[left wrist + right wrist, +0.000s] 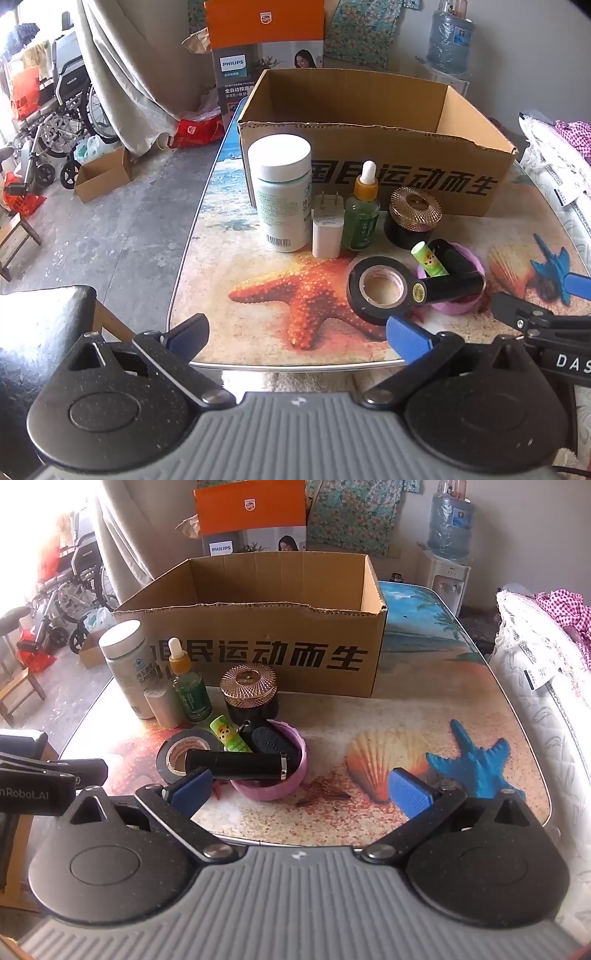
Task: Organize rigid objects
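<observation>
Both grippers hang low at the near edge of the table (424, 709), and both are spread wide with nothing between their blue pads. The things to tidy sit in a bunch in front of the cardboard box (258, 653), which stands open at the back.

In the right wrist view, the right gripper (301, 794) has the black tube (236, 765) at about 11 o'clock, quite near its left pad. The tube lies on its side. One end rests on the rim of the pink bowl (271, 788) and the other end on the black tape roll (184, 755). Its long side runs from 9 o'clock to 3 o'clock, straight across the jaws.

In the left wrist view, the left gripper (297, 334) has the same tube at about 2 o'clock, farther off. So the right gripper looks nearer to it.

I think the right gripper should turn a little, so its pads close on the thin sides of the tube.

The white bottle (280, 192), the dropper bottle (362, 218) and the gold-lid jar (413, 218) stand upright behind.
</observation>
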`<move>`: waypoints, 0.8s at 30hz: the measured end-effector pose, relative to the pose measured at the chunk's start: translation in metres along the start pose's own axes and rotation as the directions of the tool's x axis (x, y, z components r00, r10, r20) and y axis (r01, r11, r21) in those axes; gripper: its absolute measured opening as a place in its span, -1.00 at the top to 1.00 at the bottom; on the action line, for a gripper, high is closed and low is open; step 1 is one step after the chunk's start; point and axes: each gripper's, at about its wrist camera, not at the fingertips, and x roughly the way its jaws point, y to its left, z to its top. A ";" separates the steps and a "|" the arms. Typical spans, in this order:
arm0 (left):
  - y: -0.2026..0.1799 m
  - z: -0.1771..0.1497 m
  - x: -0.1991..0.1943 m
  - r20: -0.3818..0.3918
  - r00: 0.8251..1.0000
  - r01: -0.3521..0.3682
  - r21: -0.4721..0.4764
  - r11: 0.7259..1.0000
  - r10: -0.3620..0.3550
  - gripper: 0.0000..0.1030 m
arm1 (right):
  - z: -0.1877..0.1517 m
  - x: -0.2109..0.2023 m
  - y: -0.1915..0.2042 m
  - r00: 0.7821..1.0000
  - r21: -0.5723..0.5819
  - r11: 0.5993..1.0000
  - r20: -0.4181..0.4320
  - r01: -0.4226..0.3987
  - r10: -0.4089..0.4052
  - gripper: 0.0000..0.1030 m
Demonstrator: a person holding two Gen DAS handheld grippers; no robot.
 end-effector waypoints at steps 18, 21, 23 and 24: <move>0.000 -0.003 0.001 -0.008 1.000 -0.005 0.013 1.000 0.006 -0.99 | -0.001 0.002 0.001 1.000 0.010 1.000 -0.013 -0.002 0.002 -0.98; 0.000 -0.003 0.001 -0.007 1.000 -0.006 0.011 1.000 0.006 -0.99 | -0.001 0.002 0.001 1.000 0.010 1.000 -0.013 0.000 0.000 -0.98; 0.000 -0.003 0.001 -0.009 1.000 -0.006 0.011 1.000 0.006 -0.99 | -0.001 0.002 0.001 1.000 0.010 1.000 -0.012 -0.001 0.002 -0.98; 0.000 -0.003 0.002 -0.010 1.000 -0.007 0.010 1.000 0.007 -0.99 | -0.001 0.002 0.001 1.000 0.009 1.000 -0.013 0.000 0.000 -0.98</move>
